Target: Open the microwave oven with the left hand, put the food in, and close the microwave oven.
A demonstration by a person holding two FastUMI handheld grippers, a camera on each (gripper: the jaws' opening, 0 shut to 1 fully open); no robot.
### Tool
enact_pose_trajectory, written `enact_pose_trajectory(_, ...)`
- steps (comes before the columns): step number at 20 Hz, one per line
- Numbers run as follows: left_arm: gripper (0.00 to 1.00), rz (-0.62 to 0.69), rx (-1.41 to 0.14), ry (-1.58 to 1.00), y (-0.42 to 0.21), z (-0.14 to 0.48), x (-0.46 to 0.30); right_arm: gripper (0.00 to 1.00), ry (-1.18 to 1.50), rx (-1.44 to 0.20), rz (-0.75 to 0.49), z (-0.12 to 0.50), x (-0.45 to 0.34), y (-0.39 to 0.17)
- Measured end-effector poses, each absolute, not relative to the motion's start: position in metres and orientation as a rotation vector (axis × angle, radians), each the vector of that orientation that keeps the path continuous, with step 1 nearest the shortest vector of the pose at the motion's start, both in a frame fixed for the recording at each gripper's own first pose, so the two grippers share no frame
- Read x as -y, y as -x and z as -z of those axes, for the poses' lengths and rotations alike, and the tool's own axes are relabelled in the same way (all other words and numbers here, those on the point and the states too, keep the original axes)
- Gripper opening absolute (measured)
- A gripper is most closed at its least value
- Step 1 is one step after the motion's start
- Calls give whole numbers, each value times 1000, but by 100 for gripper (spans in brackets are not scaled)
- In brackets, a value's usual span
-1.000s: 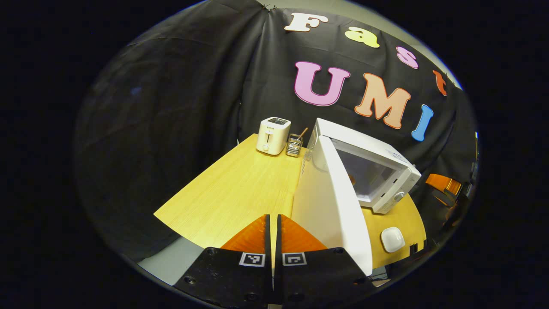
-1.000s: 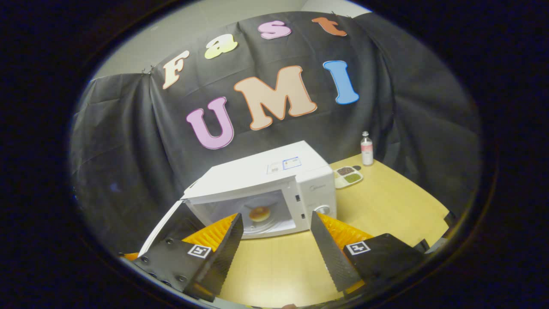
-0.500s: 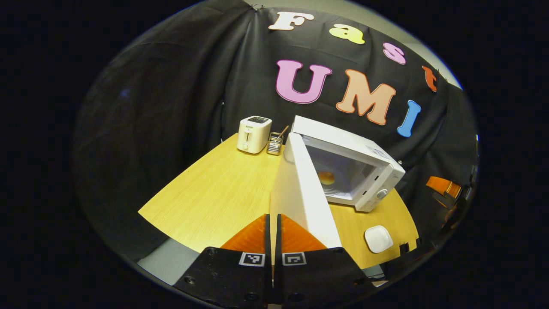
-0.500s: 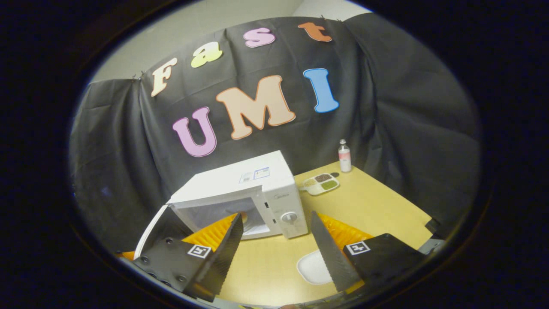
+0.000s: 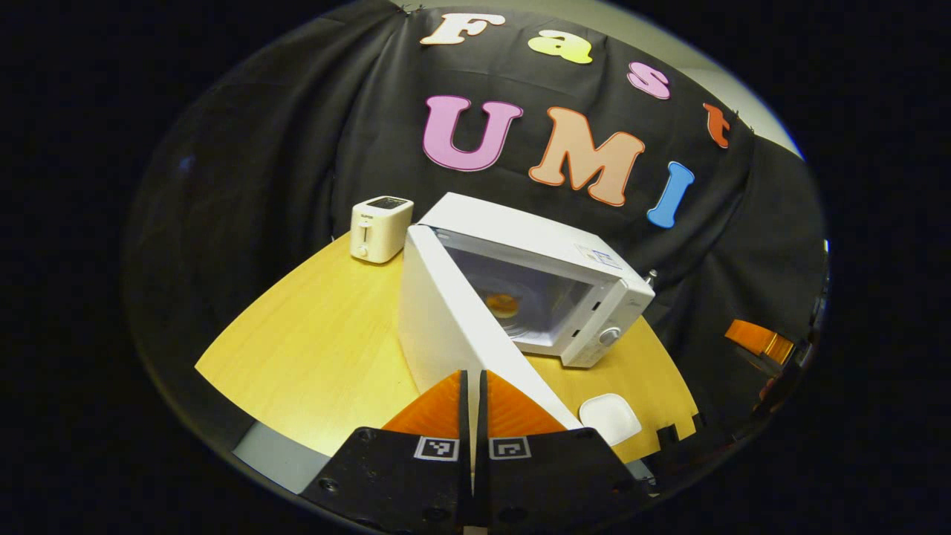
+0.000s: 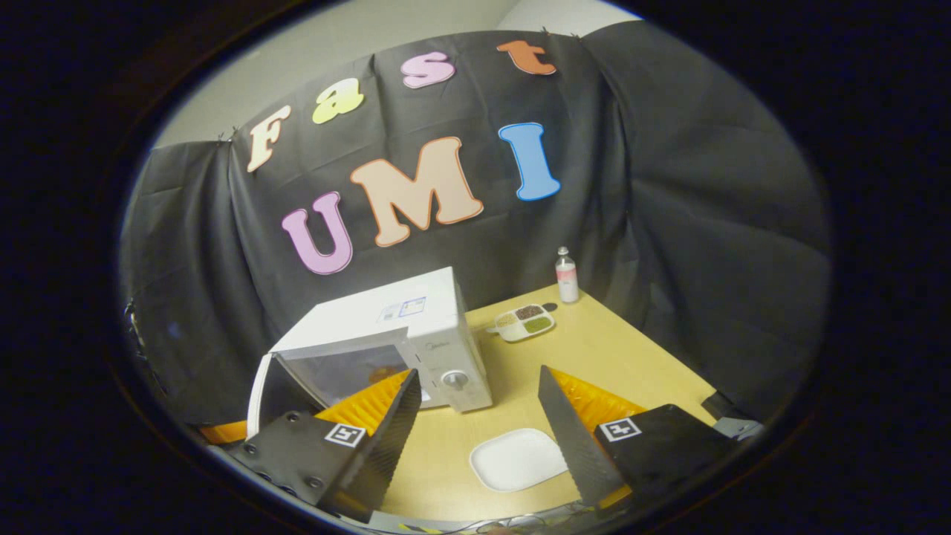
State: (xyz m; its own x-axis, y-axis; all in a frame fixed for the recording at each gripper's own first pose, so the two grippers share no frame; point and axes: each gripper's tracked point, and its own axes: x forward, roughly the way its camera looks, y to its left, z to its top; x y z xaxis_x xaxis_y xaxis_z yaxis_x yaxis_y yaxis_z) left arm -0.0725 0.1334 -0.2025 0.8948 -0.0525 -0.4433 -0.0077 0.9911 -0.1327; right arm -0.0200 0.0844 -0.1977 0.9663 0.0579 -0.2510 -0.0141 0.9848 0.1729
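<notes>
standing on the wooden table (image 5: 312, 349), the white microwave oven (image 5: 535, 245) has its door (image 5: 446, 327) swung wide open, and inside it, on the turntable, sits the food (image 5: 503, 303), a round golden-brown piece (too small to tell what kind). in the left gripper view the left gripper (image 5: 472, 386) hangs in front of the microwave oven, just at the outer edge of the open door, its two orange fingers pressed together with nothing between them; whether they touch the door cannot be told. in front of the microwave oven, near its control side, an empty white plate (image 5: 609, 418) lies flat on the table. behind the microwave oven's hinge side stands a white toaster (image 5: 379, 228). in the right gripper view the right gripper (image 6: 479, 423) is held in front of the microwave oven (image 6: 386, 334) with its fingers spread wide apart and nothing held, the plate (image 6: 518, 458) lying on the table between them. beyond the microwave oven's control side, a divided tray (image 6: 523, 322) holds brown, green and pale contents in separate compartments, and a small bottle (image 6: 567, 276) stands upright just past it, near the wall.
</notes>
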Motion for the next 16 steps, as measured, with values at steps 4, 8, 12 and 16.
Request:
enact_pose_trajectory(4,0,94,-466,127,46,204,-89,98,-163,-263,-13,197,-60,24)
enact_pose_trajectory(8,0,157,-469,101,22,209,-50,98,-163,-267,28,200,-34,26)
enact_pose_trajectory(12,1,202,-466,69,-7,214,-19,98,-149,-275,69,202,-8,27)
enact_pose_trajectory(16,1,226,-459,64,-32,219,8,98,-149,-283,97,206,10,28)
